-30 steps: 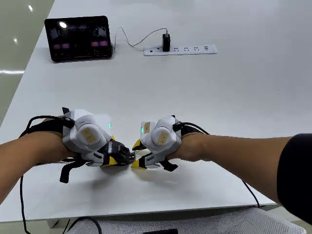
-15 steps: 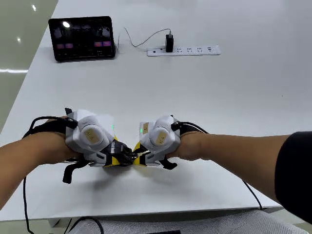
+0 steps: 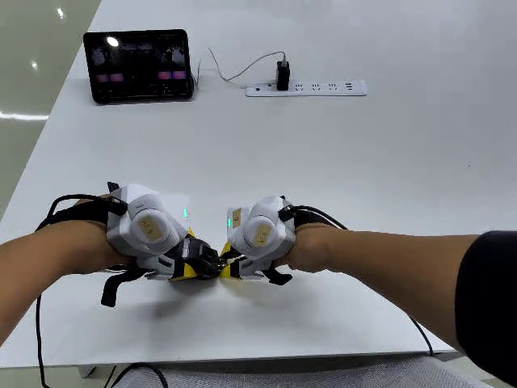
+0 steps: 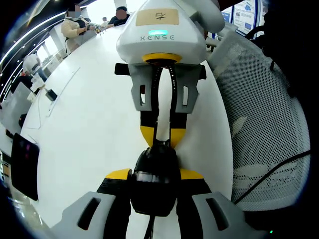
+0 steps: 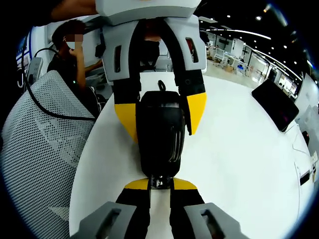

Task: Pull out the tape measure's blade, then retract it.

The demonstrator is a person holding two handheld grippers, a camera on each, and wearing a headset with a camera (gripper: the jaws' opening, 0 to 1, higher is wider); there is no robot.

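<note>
Head view: white table [image 3: 363, 162], tablet [image 3: 139, 65]; left tool [image 3: 188, 263], right tool [image 3: 229, 266] tight on tape measure [image 3: 207, 260]

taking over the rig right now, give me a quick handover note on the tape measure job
Left gripper: shut on the black tape measure case, over the white table near its front edge.
Right gripper: shut on the blade tip right at the case mouth, facing the other gripper.
Done: both grips are set. No stretch of blade shows between the grippers, so it is in or nearly in. Whether the pull has already happened cannot be told.
To do: if not yet pulled, draw the right one away to run the blade out, then let it retract.
</note>
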